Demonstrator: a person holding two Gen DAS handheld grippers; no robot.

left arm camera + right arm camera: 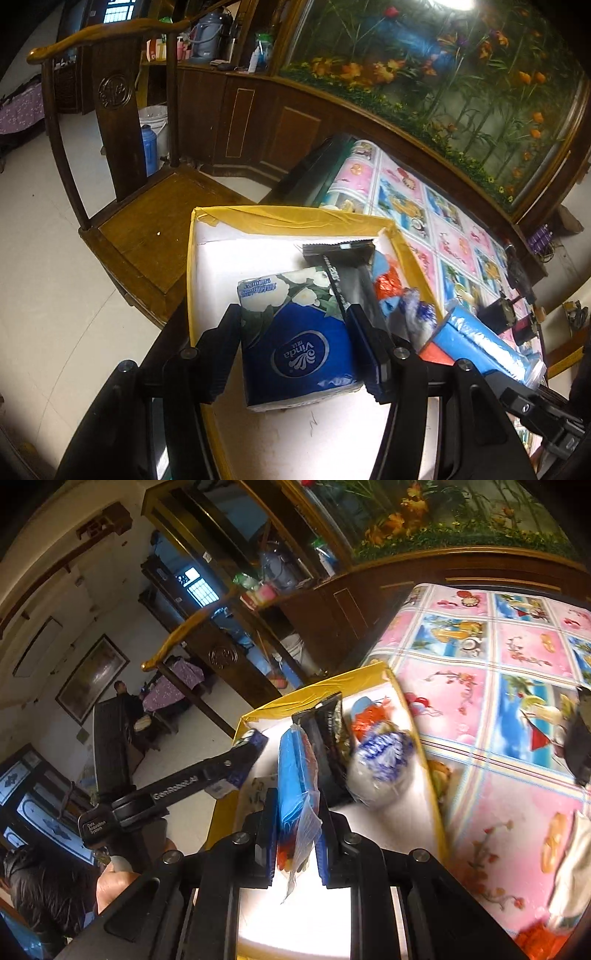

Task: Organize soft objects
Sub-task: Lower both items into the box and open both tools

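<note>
A white box with yellow taped rim (295, 218) stands at the table's edge. My left gripper (295, 317) is shut on a blue Vinda tissue pack (299, 343) and holds it inside the box. A black sachet (347, 273) leans next to it, beside an orange-and-blue packet (388, 280) and a blue-and-white wrapped bundle (380, 764). My right gripper (295, 801) is shut on a flat blue and orange packet (295, 771), held over the box (321, 690). That packet also shows in the left wrist view (476, 339). The left gripper's arm (192, 779) shows in the right wrist view.
The table carries a pink and blue patterned cloth (517, 709). A wooden chair (147, 221) stands on the floor just beyond the box. A wooden cabinet with a painted glass panel (443, 74) runs behind the table. Dark objects (517, 280) lie at the table's far right.
</note>
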